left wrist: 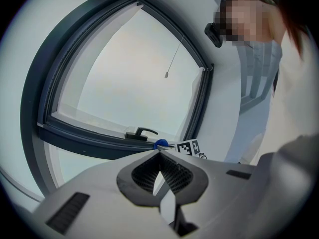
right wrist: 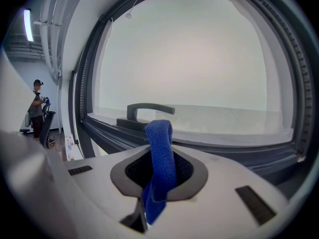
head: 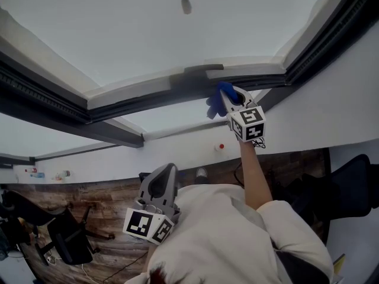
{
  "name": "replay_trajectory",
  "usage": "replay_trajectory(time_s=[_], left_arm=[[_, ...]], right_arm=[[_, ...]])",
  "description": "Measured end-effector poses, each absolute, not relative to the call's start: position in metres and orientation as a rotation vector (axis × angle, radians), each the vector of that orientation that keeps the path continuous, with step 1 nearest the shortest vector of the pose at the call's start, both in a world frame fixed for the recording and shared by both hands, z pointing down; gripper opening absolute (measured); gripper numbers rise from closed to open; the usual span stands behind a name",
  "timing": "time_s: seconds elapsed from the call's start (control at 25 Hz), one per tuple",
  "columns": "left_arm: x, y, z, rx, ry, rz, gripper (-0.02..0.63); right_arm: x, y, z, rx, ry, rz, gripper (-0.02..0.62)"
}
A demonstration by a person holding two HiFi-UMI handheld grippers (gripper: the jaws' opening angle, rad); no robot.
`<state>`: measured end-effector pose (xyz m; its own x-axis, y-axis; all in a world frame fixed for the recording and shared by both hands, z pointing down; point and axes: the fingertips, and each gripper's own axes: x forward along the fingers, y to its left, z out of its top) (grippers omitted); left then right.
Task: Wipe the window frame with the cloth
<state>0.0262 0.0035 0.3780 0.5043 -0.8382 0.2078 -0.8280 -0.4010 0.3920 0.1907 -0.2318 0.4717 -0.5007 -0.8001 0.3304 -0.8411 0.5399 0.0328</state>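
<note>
A blue cloth [head: 217, 97] [right wrist: 160, 139] is pinched in my right gripper [head: 228, 94] [right wrist: 159, 173], which is shut on it. The cloth's folded end sticks out past the jaws and sits at the dark window frame [head: 148, 96] [right wrist: 209, 148], close to the black window handle [right wrist: 147, 111] [left wrist: 141, 132]. My left gripper [head: 166, 170] [left wrist: 159, 154] is held low near the person's chest, well below the frame, shut with nothing in it. In the left gripper view the cloth [left wrist: 160, 144] and the right gripper's marker cube [left wrist: 188, 147] show at the frame's lower bar.
A pull cord with a small weight [head: 186, 3] [left wrist: 167, 75] hangs in front of the pane. White wall surrounds the window. Black office chairs [head: 65, 235] [head: 354, 185] stand on the wooden floor. A person [right wrist: 37, 106] stands far off at the left.
</note>
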Motion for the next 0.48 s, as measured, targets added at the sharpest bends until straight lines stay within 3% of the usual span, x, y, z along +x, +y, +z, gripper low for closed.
replay_trajectory(time_s=[0.48], left_arm=[[0.032, 0.003, 0.377, 2.315, -1.368, -0.021, 0.009]], right_arm=[[0.207, -0.235, 0.471, 1.398, -2.461, 0.192, 0.049]])
